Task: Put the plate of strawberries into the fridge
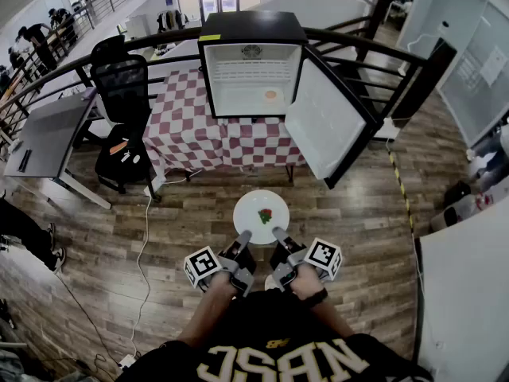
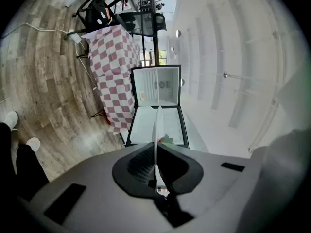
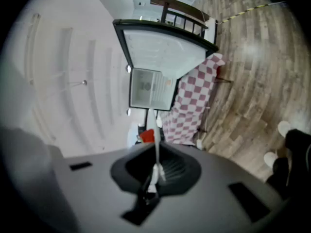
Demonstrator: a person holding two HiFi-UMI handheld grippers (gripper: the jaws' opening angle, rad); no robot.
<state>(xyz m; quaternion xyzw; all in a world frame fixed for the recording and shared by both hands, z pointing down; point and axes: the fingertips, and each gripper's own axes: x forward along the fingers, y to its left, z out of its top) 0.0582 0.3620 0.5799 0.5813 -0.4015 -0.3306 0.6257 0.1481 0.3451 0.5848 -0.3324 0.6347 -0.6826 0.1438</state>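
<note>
Plate tight in left hand-held gripper and right hand-held gripper, both near level.

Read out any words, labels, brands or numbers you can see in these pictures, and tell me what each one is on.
Nothing reads clearly.
Shirt: large pale letters, upside down and cropped, not legible.
Yellow sticker on the fridge top edge: too small.
Marker cubes: black-and-white patterns only, no words.
</note>
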